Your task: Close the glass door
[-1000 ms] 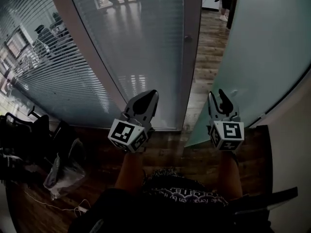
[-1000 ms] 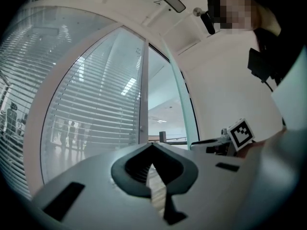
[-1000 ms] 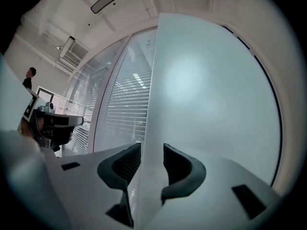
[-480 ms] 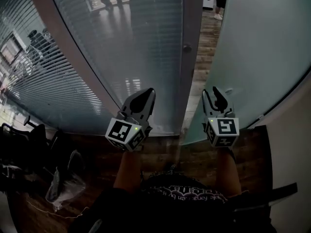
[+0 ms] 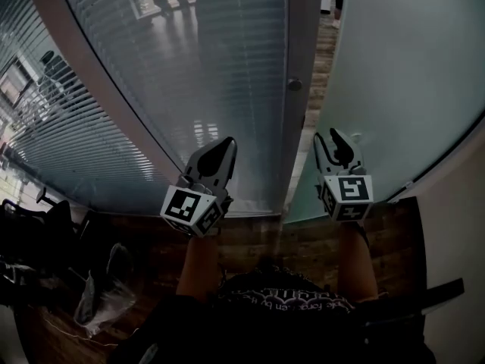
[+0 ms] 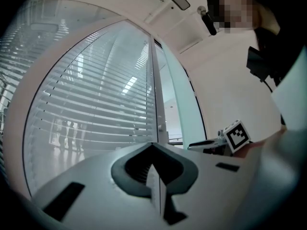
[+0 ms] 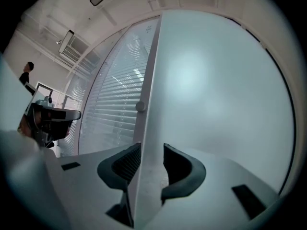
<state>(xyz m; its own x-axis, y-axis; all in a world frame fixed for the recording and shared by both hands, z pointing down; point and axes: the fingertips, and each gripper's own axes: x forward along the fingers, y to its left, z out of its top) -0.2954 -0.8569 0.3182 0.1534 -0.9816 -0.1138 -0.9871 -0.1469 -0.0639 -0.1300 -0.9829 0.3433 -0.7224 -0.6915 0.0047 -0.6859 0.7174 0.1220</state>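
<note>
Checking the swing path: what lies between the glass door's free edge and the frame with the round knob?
Head view: only bare wooden floor between glass door and frame.

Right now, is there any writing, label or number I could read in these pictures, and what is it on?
No text here can be read.
Shirt print: pale letters, too blurred to read.
Left cube and right cube: black-and-white square patterns, no words or numbers.
Glass door: no lettering shows.
</note>
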